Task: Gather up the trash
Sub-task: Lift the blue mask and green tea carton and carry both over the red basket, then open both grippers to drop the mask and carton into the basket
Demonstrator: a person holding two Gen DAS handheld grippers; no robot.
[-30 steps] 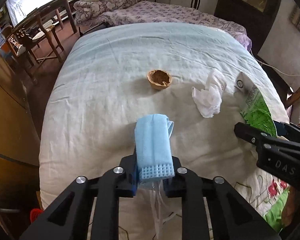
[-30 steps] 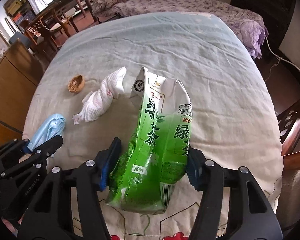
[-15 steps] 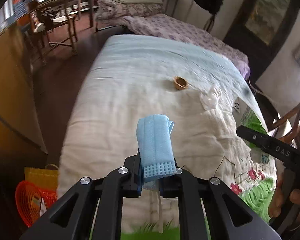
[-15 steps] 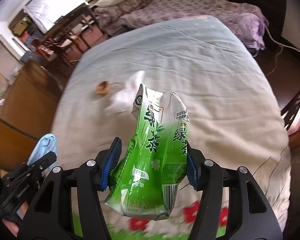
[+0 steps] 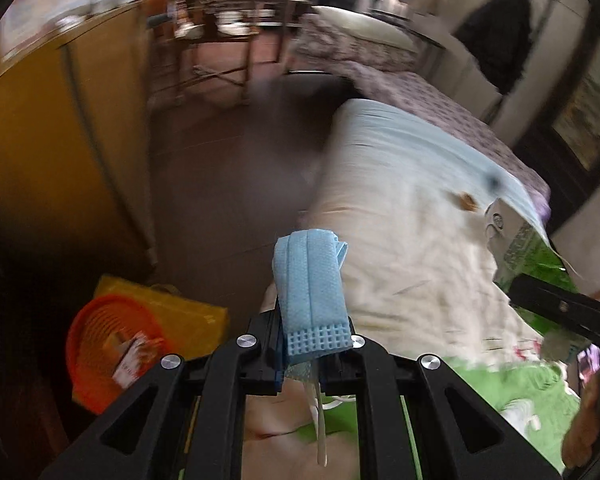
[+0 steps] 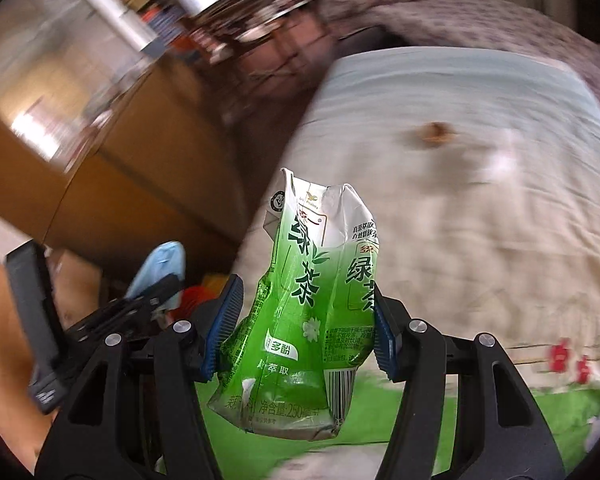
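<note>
My left gripper [image 5: 314, 354] is shut on a folded blue face mask [image 5: 310, 292], whose white ear loops hang below the jaws. It is held in the air off the left edge of the bed. Down on the floor to its left stands an orange mesh bin [image 5: 108, 348] with some rubbish inside. My right gripper [image 6: 302, 328] is shut on a crumpled green tea carton [image 6: 312, 304], held upright over the bed's near corner. The mask [image 6: 158, 270] and left gripper show at the lower left of the right wrist view. A brown nutshell [image 6: 434, 134] and a blurred white tissue [image 6: 500, 160] lie on the bed.
A yellow bag [image 5: 188, 316] stands behind the orange bin. A tall wooden cabinet [image 5: 60, 140] lines the left side, with dark floor between it and the bed [image 5: 400, 208]. Chairs and a table stand at the back. A second bed with a purple cover [image 5: 440, 104] lies beyond.
Both grippers have lifted their loads off the bed and swung left toward the floor beside it. The orange bin has come into the left wrist view. Both views are motion-blurred.
</note>
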